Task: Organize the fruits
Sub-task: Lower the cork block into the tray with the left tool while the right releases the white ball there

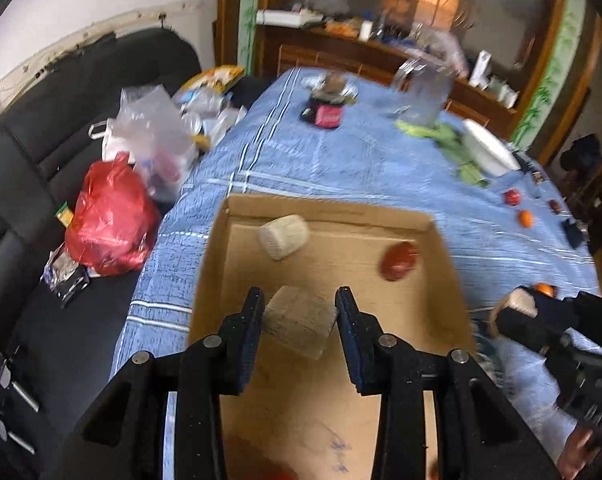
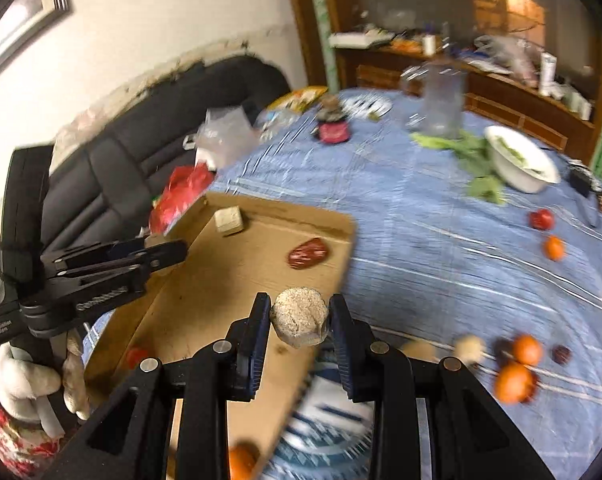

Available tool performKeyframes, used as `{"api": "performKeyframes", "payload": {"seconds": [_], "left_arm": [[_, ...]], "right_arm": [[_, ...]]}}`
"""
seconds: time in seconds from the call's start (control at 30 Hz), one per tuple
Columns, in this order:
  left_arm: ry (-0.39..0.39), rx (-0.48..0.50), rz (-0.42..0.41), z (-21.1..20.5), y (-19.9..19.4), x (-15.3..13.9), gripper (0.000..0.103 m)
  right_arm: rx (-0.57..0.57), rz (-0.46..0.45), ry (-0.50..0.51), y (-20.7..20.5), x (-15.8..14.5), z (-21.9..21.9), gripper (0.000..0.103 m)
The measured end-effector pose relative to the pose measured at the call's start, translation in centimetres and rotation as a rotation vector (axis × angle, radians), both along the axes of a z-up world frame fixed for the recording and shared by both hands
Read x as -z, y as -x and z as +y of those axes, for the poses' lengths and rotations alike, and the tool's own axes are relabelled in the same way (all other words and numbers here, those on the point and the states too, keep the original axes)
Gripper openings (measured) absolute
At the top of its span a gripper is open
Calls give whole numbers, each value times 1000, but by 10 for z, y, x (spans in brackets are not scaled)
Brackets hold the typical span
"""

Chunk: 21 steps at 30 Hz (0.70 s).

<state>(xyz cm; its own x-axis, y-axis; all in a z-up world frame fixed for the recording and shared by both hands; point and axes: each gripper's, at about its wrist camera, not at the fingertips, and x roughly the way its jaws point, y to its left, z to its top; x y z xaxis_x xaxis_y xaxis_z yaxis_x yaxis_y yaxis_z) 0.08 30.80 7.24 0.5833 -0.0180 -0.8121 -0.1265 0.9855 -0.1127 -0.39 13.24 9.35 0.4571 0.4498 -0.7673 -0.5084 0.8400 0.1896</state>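
Observation:
A shallow cardboard box (image 1: 325, 208) lies on the blue cloth; the right wrist view shows its far wall (image 2: 277, 216) too. Inside it are a beige block (image 1: 283, 237) and a red fruit (image 1: 399, 261), which show again as the block (image 2: 229, 219) and the fruit (image 2: 308, 253). My left gripper (image 1: 300, 304) hangs over the box, shut on another beige block (image 1: 301, 326). My right gripper (image 2: 300, 306) is shut on a rough beige lump (image 2: 300, 316) above the box's right edge. Loose oranges (image 2: 513, 382) and a red fruit (image 2: 541, 219) lie on the cloth to the right.
A white bowl (image 2: 521, 164), green leaves (image 2: 481, 152) and a clear jug (image 2: 441, 104) stand at the table's far side. To the left, a black sofa (image 1: 41, 160) holds a red bag (image 1: 109, 216) and clear bags. A wooden cabinet (image 1: 381, 48) stands behind.

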Motion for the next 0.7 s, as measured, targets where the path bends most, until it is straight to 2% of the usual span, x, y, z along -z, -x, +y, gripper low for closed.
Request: {"api": "performKeyframes", "payload": {"seconds": [0.17, 0.47, 0.63, 0.7], "left_arm": [[-6, -18, 56, 5, -25, 19, 36], [-4, -54, 122, 11, -44, 40, 36], [2, -56, 116, 10, -44, 38, 50], [22, -59, 115, 12, -43, 37, 50]], "right_arm": [[-31, 46, 84, -23, 32, 40, 33], [-38, 85, 146, -41, 62, 56, 33], [-34, 90, 162, -44, 71, 58, 33], [-36, 80, 165, -44, 71, 59, 33]]}}
